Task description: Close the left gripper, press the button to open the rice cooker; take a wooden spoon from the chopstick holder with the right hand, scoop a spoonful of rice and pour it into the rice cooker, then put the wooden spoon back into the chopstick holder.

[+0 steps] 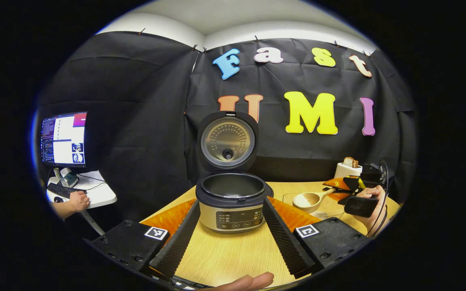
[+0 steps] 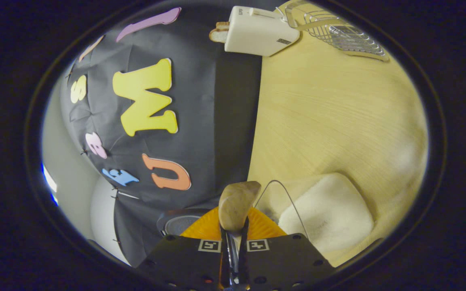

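Ribbed fingers (image 1: 184, 230) flank round metal rice cooker (image 1: 231, 202), lid up.

Nothing here reads clearly to me. The print on the rice cooker (image 1: 231, 202) control panel (image 1: 239, 220) is too small to make out, and the small mark on the toaster (image 2: 257, 30) is blurred.

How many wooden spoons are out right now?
1. The wooden spoon is gripped by the right hand-held gripper beside the open rice cooker. Others may be hidden.
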### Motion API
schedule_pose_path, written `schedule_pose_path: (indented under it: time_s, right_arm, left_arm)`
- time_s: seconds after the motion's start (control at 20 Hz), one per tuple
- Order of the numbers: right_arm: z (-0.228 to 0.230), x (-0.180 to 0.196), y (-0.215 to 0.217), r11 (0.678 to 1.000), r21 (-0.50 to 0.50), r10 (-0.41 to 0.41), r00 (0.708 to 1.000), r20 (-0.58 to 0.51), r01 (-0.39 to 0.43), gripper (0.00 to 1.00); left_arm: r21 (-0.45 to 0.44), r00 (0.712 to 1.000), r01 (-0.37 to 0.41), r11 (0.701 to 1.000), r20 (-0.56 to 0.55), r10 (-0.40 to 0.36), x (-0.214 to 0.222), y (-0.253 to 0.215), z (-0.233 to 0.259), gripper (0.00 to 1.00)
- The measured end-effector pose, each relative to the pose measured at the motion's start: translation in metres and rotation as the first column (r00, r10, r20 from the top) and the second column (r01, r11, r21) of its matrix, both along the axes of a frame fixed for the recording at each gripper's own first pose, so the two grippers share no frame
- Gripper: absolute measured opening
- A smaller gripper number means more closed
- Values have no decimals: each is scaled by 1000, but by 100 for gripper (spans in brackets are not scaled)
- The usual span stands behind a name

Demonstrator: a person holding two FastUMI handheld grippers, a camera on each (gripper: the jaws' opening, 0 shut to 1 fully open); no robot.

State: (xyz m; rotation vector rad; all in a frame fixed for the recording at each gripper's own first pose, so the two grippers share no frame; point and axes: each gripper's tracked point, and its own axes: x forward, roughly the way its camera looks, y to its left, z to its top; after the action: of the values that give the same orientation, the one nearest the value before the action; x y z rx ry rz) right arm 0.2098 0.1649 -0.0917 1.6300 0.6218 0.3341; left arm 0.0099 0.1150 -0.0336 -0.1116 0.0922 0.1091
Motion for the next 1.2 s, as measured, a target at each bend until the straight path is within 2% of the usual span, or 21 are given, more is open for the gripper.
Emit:
schedule_pose_path:
  time_s: [0.45,0.75,1.2]
  right_arm:
    - [43,7,-2,984,176,-27,1000,6,26,8]
    - [80,12,12,977,212,-34,999,25,28,8]
    - [128,29,78,996,85,37,998,54,-42,8]
  left_arm:
    - [-7,1000,-14,1000,2,14,-2,9,0,99]
    - [-19,999,-37,999,8,37,-5,23,2,99]
    - [4,998,-61,998,2,61,-8,35,0,99]
